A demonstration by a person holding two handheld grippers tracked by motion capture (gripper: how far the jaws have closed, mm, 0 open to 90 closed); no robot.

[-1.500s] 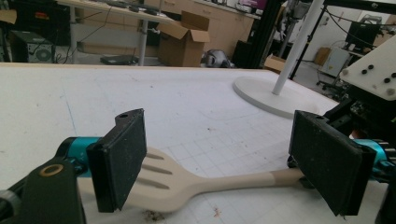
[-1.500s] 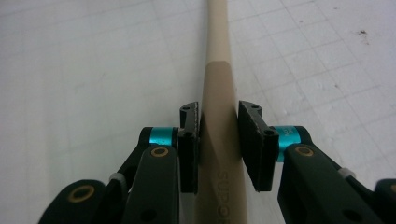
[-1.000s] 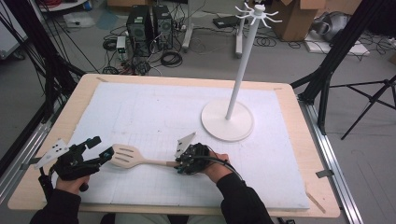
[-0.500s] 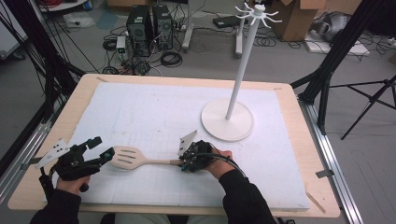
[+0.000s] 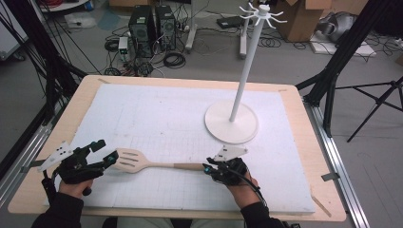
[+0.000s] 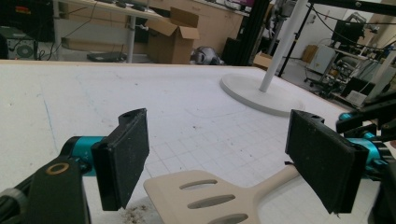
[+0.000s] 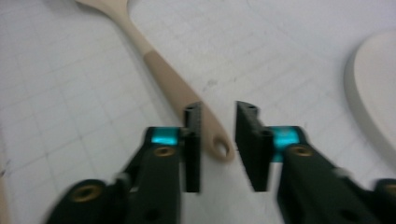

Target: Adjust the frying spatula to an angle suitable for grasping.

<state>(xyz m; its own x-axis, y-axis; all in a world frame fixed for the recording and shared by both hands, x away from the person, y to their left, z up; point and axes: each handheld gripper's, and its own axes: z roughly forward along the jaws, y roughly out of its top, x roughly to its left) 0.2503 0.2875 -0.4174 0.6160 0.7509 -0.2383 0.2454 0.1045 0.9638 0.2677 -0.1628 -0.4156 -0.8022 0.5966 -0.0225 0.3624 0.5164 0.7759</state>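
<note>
White gridded foam covers the table. On it lies a slotted wooden spatula, judged light, rigid, non-fragile. Left gripper is spread around the blade; right gripper, parted, straddles the handle's hole end, the best grasp point.

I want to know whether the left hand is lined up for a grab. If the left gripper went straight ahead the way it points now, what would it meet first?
Probably the slotted spatula: its blade lies just ahead of the open left gripper, low between the jaws. Depth is unclear, so the jaws might pass just above it.
</note>
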